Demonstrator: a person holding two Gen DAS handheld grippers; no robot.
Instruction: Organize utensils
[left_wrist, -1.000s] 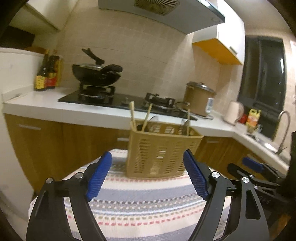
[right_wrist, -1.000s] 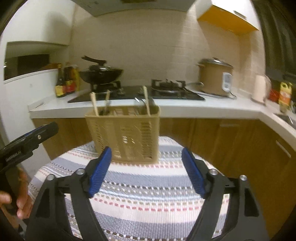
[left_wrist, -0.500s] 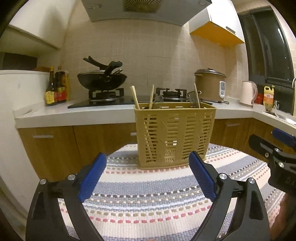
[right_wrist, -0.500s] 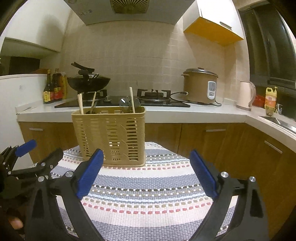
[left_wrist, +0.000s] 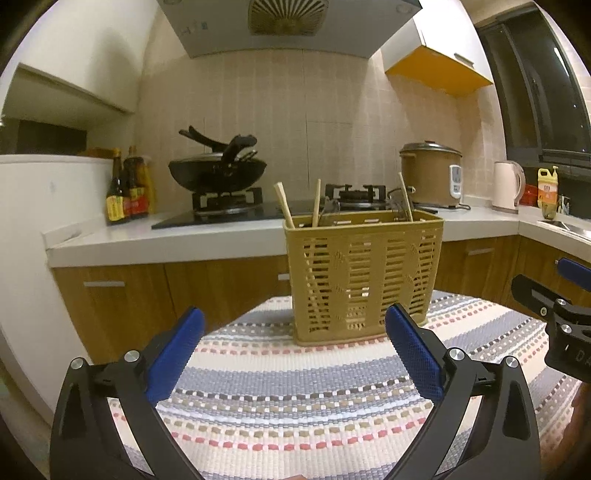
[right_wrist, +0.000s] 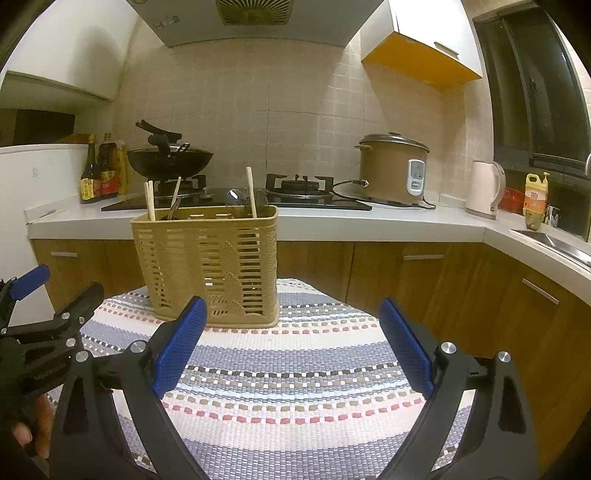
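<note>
I have both tools hanging over the near part of the striped mat (left_wrist: 295, 413), and neither one grips anything: the left gripper (left_wrist: 293, 354) is spread wide with nothing between its blue pads, and the right gripper (right_wrist: 291, 343) is released the same way, jaws well apart. The tan slotted basket (left_wrist: 364, 277) stands upright on the far half of the mat, ahead of the left gripper and slightly to its right; from the right wrist view it sits far and to the left. I judge it is placed there so both hands can reach it head-on, and that I keep the jaws spread because either tool may need to close on a thin stick next. The utensils are inside it: chopsticks (right_wrist: 149, 201) at the left end, another stick (right_wrist: 252, 192) near the right end, each with its long axis close to vertical, tips up and leaning a little against the rim. Something darker, perhaps spoons or ladles, lies among them, but I cannot tell what it is or which compartment holds what. Nothing lies loose on the mat that I can see, so the sorting looks to me either largely done or about to begin from the basket itself.
</note>
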